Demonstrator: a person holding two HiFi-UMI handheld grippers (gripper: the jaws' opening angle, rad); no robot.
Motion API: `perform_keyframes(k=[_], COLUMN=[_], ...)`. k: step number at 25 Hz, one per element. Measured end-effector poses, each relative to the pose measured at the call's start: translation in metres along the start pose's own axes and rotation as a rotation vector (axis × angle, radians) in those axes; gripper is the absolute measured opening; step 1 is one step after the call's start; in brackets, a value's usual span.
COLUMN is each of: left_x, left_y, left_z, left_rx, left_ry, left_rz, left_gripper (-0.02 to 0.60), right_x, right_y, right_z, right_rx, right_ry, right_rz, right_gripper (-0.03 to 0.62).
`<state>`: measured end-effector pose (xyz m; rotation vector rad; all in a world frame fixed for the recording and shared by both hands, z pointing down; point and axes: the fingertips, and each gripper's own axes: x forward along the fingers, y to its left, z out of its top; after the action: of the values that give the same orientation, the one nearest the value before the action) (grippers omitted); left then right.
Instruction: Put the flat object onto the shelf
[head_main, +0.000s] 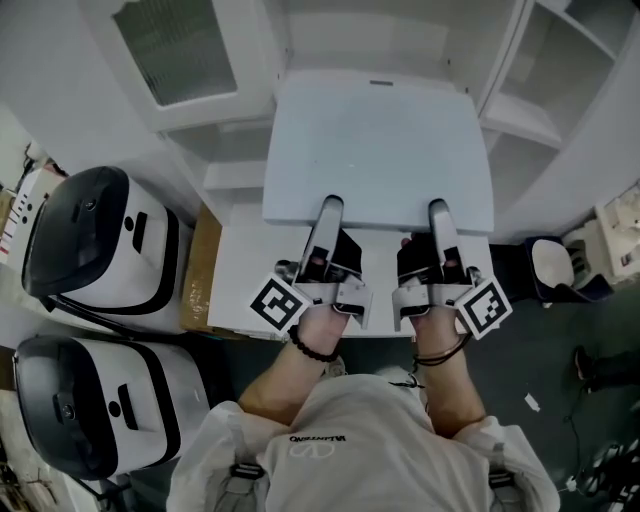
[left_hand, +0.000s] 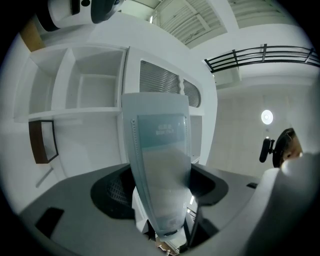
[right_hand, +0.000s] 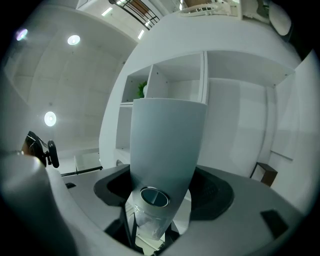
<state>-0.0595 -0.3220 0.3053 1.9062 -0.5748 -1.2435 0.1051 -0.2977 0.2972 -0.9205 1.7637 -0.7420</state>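
The flat object (head_main: 378, 150) is a wide pale grey-blue panel, held level in front of the white shelf unit (head_main: 235, 175). My left gripper (head_main: 328, 212) is shut on its near edge at the left, and my right gripper (head_main: 438, 215) is shut on the same edge at the right. In the left gripper view the panel (left_hand: 160, 160) stands edge-on between the jaws of the left gripper (left_hand: 162, 205). In the right gripper view the panel (right_hand: 167, 140) rises the same way from the right gripper (right_hand: 160, 200). The lower fingers are hidden under the panel.
Two black-and-white appliances (head_main: 95, 240) (head_main: 90, 400) stand at the left, with a cardboard box (head_main: 200, 270) beside a low white surface (head_main: 240, 290). Open shelf compartments (left_hand: 95, 85) (right_hand: 175, 80) lie ahead. A small brown frame (left_hand: 42, 140) leans in one lower compartment.
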Motion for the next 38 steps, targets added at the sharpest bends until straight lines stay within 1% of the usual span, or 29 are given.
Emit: perform_keyframes(k=[5, 10, 15, 20, 30, 35, 38], left_x=[0.002, 0.007, 0.048, 0.062, 0.097, 0.116, 0.122], left_y=[-0.002, -0.005, 0.019, 0.032, 0.050, 0.058, 0.068], left_z=[-0.001, -0.001, 0.007, 0.009, 0.024, 0.030, 0.034], left_rx=[-0.013, 0.004, 0.019, 0.019, 0.024, 0.026, 0.041], left_ry=[0.009, 0.011, -0.006, -0.014, -0.036, -0.037, -0.035], left_rz=[-0.001, 0.015, 0.059, 0.089, 0.122, 0.124, 0.155], left_gripper=[0.310, 0.310, 0.310, 0.310, 0.310, 0.310, 0.311], right_x=[0.002, 0.004, 0.045, 0.061, 0.100, 0.118, 0.128], right_y=[0.005, 0.002, -0.026, -0.041, -0.060, -0.068, -0.072], right_z=[0.005, 0.008, 0.023, 0.029, 0.036, 0.041, 0.043], right_rx=[-0.015, 0.021, 0.055, 0.070, 0.087, 0.091, 0.101], right_ry=[-0.047, -0.069, -0.043, -0.032, 0.004, 0.013, 0.022], right_rz=[0.018, 0.016, -0.010, -0.035, -0.075, -0.099, -0.109], right_gripper=[0.330, 0.330, 0.330, 0.330, 0.334, 0.336, 0.337])
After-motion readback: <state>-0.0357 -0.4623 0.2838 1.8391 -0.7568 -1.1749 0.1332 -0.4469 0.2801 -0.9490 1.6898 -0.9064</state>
